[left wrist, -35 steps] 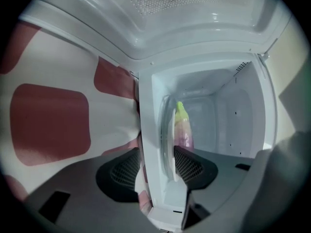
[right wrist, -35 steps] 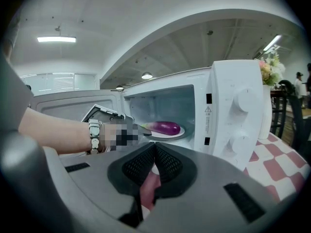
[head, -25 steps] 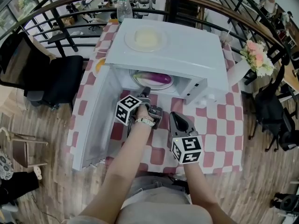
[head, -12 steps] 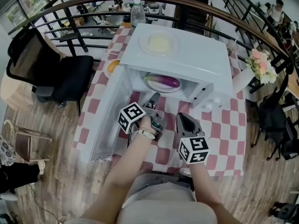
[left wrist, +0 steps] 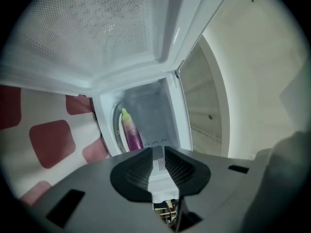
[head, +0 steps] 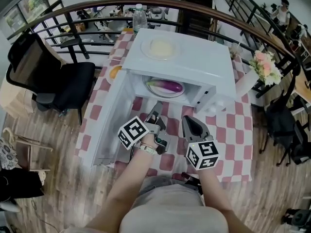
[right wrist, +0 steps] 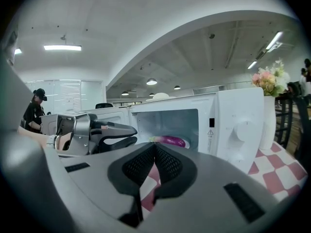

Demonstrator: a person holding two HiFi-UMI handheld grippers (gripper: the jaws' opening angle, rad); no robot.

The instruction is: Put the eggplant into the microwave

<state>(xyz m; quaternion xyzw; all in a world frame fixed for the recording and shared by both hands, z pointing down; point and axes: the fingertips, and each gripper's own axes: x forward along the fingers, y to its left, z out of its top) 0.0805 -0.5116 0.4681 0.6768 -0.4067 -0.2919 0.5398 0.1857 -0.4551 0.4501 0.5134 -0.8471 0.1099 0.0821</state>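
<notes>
Red-and-white checked cloth covers the tabletop [head: 228,130], which carries a white microwave [head: 194,57] beside a railing. A black office chair [head: 63,81] stands well left of the microwave. The microwave's door [head: 109,125] hangs wide open on its left side. In front of the open cavity, the left gripper [head: 156,108] points level at it. Its jaws have just been closing, and a narrow gap between the pads shows nothing held. Inside the microwave, the eggplant [head: 167,85] lies lengthwise on the glass turntable [head: 151,89] with its green stem end to the left, so the placing looks done. It should handle as light and fairly firm. Its glossy purple skin is likely slippery, and it would bruise under a hard pinch. If it needs shifting, the thick middle is the place to grip, not the tapering stem end. Just right of the left gripper, in front of the microwave's control panel, the right gripper [head: 190,123] hangs clenched and empty. A vase of flowers [head: 265,64] stands right of the microwave.
</notes>
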